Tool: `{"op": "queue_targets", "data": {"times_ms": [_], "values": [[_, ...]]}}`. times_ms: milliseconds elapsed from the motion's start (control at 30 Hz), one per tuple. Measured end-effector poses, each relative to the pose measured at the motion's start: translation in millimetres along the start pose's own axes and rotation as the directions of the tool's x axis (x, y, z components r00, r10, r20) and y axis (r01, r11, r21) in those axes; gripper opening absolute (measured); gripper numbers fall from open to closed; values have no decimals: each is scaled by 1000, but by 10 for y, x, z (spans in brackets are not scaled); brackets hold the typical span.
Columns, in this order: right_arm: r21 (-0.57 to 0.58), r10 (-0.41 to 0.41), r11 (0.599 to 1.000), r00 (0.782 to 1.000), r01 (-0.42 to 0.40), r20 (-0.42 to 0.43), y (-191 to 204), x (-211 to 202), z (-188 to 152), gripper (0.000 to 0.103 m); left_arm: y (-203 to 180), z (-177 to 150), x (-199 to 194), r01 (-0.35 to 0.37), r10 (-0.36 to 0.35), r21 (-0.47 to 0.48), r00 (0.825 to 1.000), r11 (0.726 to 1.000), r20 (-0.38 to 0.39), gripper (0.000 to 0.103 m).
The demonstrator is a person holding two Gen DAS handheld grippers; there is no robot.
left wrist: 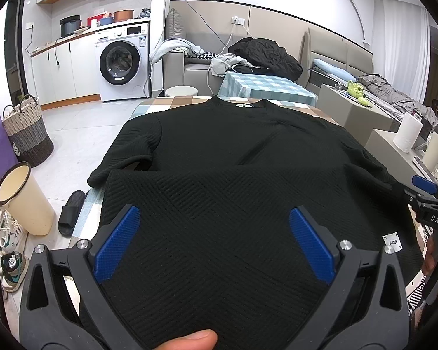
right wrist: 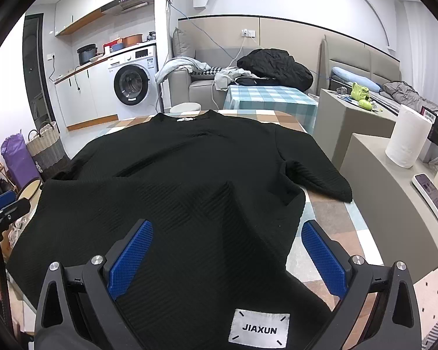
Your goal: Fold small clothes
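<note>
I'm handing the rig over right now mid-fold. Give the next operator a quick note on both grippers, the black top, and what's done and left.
Left gripper: open, fingers spread over the hem area of the black top, gripping nothing.
Right gripper: open, above the hem corner near the white JIAXUN label.
The top lies spread on the checked table, collar at the far end, both short sleeves out to the sides.
Done: garment laid out; some ripples remain.
Left: all folds, probably sleeves first, then hem toward collar.

Black ribbed top [right wrist: 172,175], checked tablecloth [right wrist: 327,213]
</note>
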State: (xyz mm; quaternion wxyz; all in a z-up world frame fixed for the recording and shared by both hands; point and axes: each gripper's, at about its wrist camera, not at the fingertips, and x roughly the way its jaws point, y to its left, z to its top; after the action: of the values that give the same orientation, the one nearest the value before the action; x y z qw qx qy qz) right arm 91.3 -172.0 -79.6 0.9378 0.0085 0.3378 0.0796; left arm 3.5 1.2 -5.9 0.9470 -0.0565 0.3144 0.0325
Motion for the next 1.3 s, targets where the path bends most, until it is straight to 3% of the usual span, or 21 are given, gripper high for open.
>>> {"op": "queue_targets", "data": {"times_ms": [500, 1033, 1300], "values": [[4, 14, 1000, 1000, -14, 7, -9, -23, 12, 103, 20, -8, 23, -7, 7, 1, 1000, 1000, -2, 102], [-18, 136, 991, 988, -135, 70, 36, -131, 29, 103, 83, -4, 9, -16, 16, 11, 1000, 1000, 4, 102], [2, 141, 990, 987, -142, 70, -13, -102, 51, 103, 31, -19, -22, -10, 10, 40, 1000, 999, 11, 102]]}}
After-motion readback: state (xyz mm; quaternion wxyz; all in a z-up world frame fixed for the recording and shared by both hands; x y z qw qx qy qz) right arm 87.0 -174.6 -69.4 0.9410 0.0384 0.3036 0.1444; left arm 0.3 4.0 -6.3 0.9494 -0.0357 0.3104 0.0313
